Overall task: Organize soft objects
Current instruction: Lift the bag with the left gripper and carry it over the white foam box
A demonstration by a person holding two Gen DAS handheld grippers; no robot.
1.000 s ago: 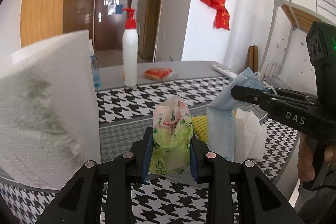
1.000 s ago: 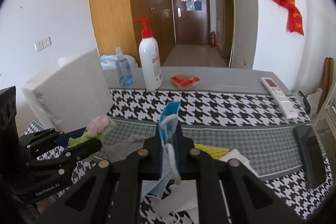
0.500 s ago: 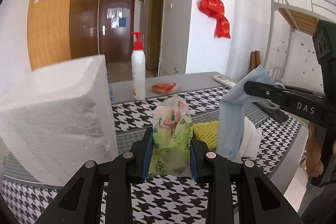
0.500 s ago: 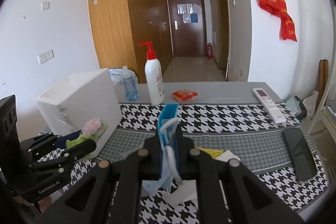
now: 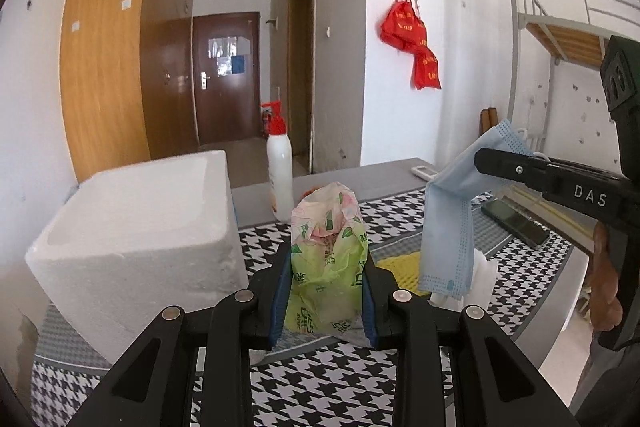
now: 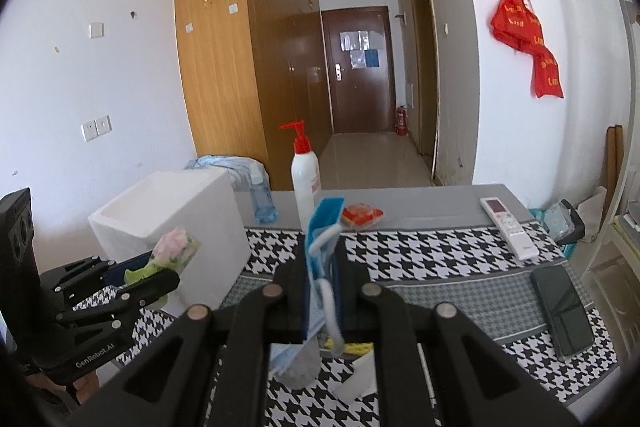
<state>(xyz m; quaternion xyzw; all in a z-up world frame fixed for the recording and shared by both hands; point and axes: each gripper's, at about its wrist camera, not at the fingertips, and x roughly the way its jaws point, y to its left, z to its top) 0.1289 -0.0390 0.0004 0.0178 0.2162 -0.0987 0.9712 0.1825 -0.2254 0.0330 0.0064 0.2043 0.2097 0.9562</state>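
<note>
My left gripper [image 5: 325,291] is shut on a green floral plastic packet [image 5: 326,259] and holds it above the houndstooth table. It also shows in the right wrist view [image 6: 160,269], left of centre. My right gripper [image 6: 322,267] is shut on a blue face mask [image 6: 318,259] that hangs down; in the left wrist view the mask [image 5: 448,227] dangles at the right. A white foam box [image 5: 136,239] with an open top stands to the left. A yellow sponge [image 5: 400,267] and white tissue [image 5: 482,279] lie on the table below the mask.
A white pump bottle [image 6: 304,183], a small spray bottle [image 6: 262,205], a red packet [image 6: 362,215] and a remote [image 6: 508,227] sit at the back. A dark phone [image 6: 562,311] lies at the right. The table's right edge is near.
Both grippers have risen and drawn back with their loads. The foam box's open top now shows, and more of the room is in view.
</note>
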